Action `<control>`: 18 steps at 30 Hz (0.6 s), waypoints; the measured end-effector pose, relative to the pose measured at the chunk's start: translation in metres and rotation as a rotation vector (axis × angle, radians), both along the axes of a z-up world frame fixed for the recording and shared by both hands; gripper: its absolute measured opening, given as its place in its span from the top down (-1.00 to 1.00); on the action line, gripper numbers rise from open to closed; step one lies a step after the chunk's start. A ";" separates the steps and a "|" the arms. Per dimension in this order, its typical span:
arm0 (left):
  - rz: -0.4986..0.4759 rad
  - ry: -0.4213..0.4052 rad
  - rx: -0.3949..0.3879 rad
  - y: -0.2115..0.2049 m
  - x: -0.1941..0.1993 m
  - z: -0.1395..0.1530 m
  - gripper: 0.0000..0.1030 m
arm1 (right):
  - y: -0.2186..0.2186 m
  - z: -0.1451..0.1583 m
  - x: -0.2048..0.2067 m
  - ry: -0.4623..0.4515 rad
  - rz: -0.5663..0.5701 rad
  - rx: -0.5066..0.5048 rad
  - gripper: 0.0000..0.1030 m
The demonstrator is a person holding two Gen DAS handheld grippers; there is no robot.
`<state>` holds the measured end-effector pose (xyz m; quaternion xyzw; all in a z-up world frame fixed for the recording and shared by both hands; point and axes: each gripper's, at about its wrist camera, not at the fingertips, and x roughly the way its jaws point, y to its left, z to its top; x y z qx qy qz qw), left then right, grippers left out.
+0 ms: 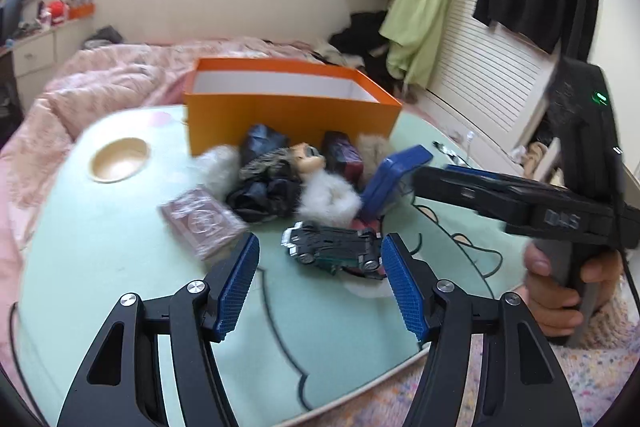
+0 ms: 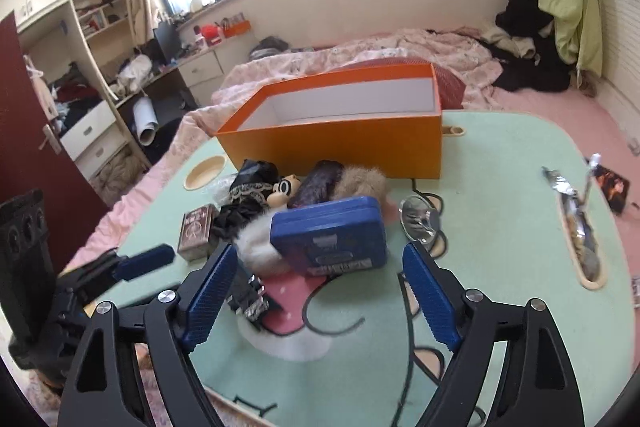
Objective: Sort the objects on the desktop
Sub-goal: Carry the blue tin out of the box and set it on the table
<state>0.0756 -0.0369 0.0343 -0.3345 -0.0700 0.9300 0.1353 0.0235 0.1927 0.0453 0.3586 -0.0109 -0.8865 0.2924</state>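
An open orange box (image 1: pixel 280 115) (image 2: pixel 340 143) stands at the far side of a pale green table (image 1: pixel 120 247) (image 2: pixel 500 167). In front of it lies a pile: a doll with black clothes and white fur (image 1: pixel 304 163) (image 2: pixel 280 187), a blue tin (image 1: pixel 392 171) (image 2: pixel 332 231), a card pack (image 1: pixel 200 223) (image 2: pixel 196 231), a dark toy car (image 1: pixel 332 247) (image 2: pixel 248 297), a dark pouch (image 2: pixel 320 181). My left gripper (image 1: pixel 320 279) is open, just short of the toy car. My right gripper (image 2: pixel 320 295) is open, just short of the blue tin.
A round cup recess (image 1: pixel 118 159) (image 2: pixel 206 171) is sunk in the table's left part. A round glass piece (image 2: pixel 420 219) lies right of the tin. A slot with cutlery-like items (image 2: pixel 580 227) runs along the right. A pink bed (image 2: pixel 380 47) lies behind.
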 end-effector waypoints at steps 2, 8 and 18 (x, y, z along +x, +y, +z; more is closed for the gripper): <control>0.016 -0.017 -0.023 0.000 0.001 -0.001 -0.32 | 0.001 -0.002 0.012 0.024 -0.010 0.057 -0.72; 0.048 -0.111 -0.084 0.004 -0.006 -0.020 -0.32 | 0.001 -0.037 0.003 -0.083 -0.082 0.231 -0.78; 0.108 -0.158 -0.236 0.012 -0.015 -0.036 -0.99 | 0.000 -0.049 -0.016 -0.104 -0.125 0.326 -1.00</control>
